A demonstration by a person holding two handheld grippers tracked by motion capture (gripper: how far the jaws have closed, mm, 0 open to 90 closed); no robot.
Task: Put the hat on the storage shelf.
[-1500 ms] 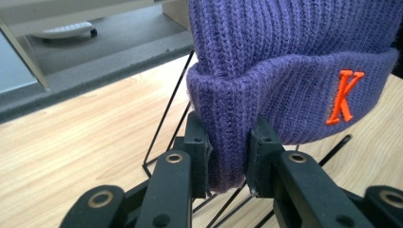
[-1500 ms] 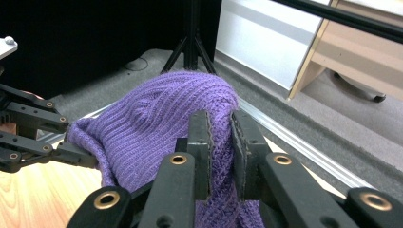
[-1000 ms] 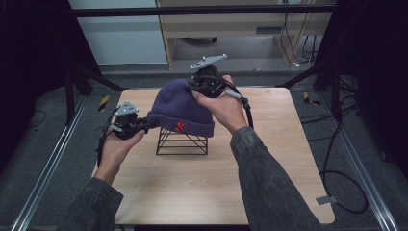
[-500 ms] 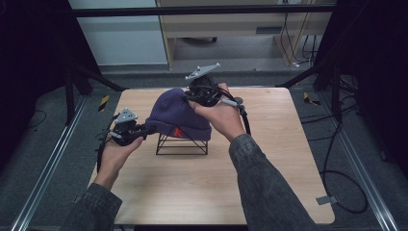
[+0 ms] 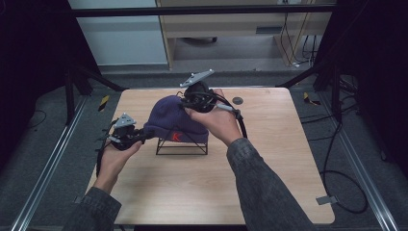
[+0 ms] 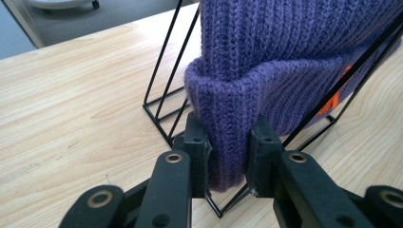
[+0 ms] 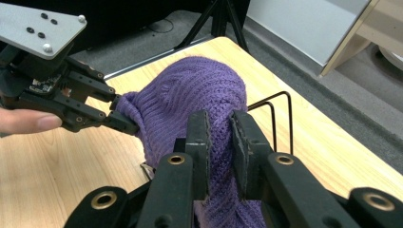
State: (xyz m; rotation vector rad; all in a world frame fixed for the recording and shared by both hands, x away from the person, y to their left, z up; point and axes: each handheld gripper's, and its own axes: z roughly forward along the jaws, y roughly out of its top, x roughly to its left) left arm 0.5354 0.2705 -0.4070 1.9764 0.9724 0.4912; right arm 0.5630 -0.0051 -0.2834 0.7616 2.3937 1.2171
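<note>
On the wooden table, near its middle, a purple knitted beanie is draped over a black wire rack, with an orange mark on its folded brim facing the person. At the left end of the hat, the left gripper is clenched on the brim: in the left gripper view its two black jaws pinch a thick fold of purple knit between them, just in front of the rack's thin wires, and the pads press into the wool on both sides. At the far right of the hat, the right gripper grasps the fabric near the crown; in the right gripper view its jaws stand close together with purple knit bunched between them, and the rack's bent wire ends rise just to the right. That same view shows the left gripper farther off, biting the opposite edge of the beanie, with a fingertip of the left hand beside it. Both forearms in grey sleeves come in from the near edge, and a small dark disc lies on the table beyond the right hand.
</note>
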